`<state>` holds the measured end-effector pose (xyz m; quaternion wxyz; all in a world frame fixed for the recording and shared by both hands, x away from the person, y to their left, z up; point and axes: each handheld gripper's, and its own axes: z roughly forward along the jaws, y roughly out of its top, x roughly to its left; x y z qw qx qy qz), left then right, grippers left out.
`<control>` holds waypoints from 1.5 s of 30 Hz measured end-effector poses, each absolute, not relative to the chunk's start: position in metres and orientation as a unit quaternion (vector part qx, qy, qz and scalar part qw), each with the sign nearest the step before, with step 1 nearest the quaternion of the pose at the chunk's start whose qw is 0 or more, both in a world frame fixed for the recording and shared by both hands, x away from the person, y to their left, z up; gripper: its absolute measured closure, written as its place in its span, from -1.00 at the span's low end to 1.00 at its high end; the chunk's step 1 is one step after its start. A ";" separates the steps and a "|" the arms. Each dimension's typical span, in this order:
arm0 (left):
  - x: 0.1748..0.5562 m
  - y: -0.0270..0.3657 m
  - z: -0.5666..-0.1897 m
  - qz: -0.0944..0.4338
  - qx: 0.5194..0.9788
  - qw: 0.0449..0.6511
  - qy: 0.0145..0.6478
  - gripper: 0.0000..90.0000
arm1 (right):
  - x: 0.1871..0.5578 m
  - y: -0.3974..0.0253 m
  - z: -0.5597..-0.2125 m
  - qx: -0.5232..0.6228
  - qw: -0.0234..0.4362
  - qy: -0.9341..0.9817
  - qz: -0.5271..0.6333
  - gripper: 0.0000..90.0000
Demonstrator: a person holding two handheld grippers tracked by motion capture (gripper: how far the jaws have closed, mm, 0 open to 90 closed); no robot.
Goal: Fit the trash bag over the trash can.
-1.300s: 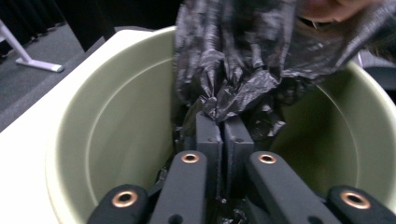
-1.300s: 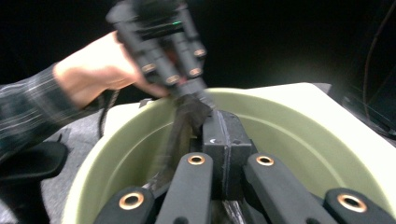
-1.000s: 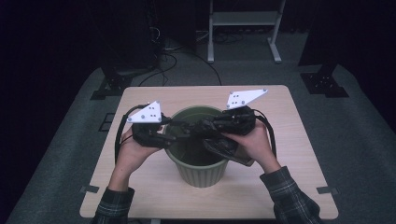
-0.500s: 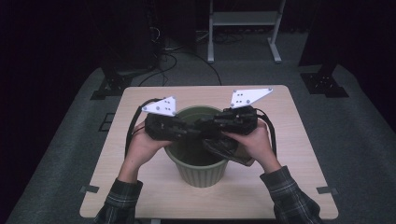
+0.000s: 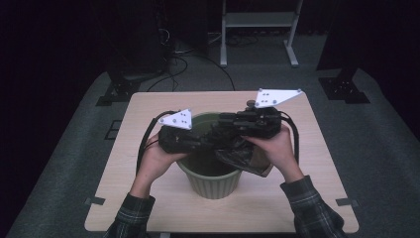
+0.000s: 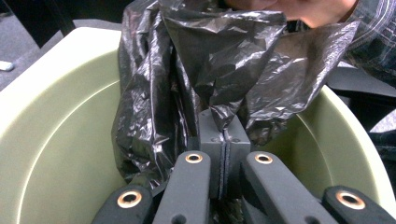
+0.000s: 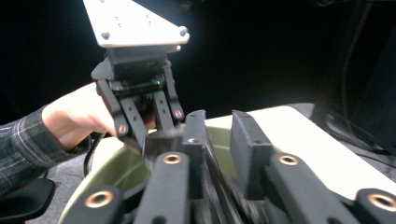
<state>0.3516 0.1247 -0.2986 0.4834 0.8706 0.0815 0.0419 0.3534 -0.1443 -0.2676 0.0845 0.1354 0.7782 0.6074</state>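
Observation:
A pale green ribbed bin (image 5: 211,179) stands mid-table. A crumpled black plastic bag (image 5: 243,154) hangs over its right rim and into its mouth. My left gripper (image 5: 208,144) reaches over the bin from the left, shut on a fold of the bag (image 6: 210,70); its grey pads (image 6: 212,140) are pressed together on the plastic inside the bin (image 6: 60,121). My right gripper (image 5: 221,130) comes in from the right above the bin. Its jaws (image 7: 218,135) stand apart with the bin rim (image 7: 107,163) showing behind them, facing the left gripper (image 7: 156,133).
The light wood table (image 5: 148,111) has bare room all around the bin. Cables trail from both grippers over the table. Dark floor, a metal stand (image 5: 257,29) and black stand bases (image 5: 119,91) lie beyond the far edge.
My left gripper has moved right, from the bin's left rim to over its mouth, and dipped slightly. The right gripper shifted a little to the right and stays above the bin.

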 end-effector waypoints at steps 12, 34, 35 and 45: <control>0.352 0.137 -0.300 0.040 0.867 0.488 0.092 0.99 | 0.341 -0.218 -0.285 0.187 0.141 0.790 0.566 0.39; 0.348 0.116 -0.310 0.039 0.878 0.470 0.079 0.89 | 0.378 -0.148 -0.278 0.162 0.068 0.792 0.585 1.00; 0.348 0.117 -0.310 0.051 0.876 0.471 0.085 0.75 | 0.379 -0.144 -0.279 0.162 0.069 0.797 0.578 1.00; 0.334 0.152 -0.286 0.108 0.842 0.518 0.108 -0.44 | 0.382 -0.138 -0.285 0.166 0.065 0.805 0.566 1.00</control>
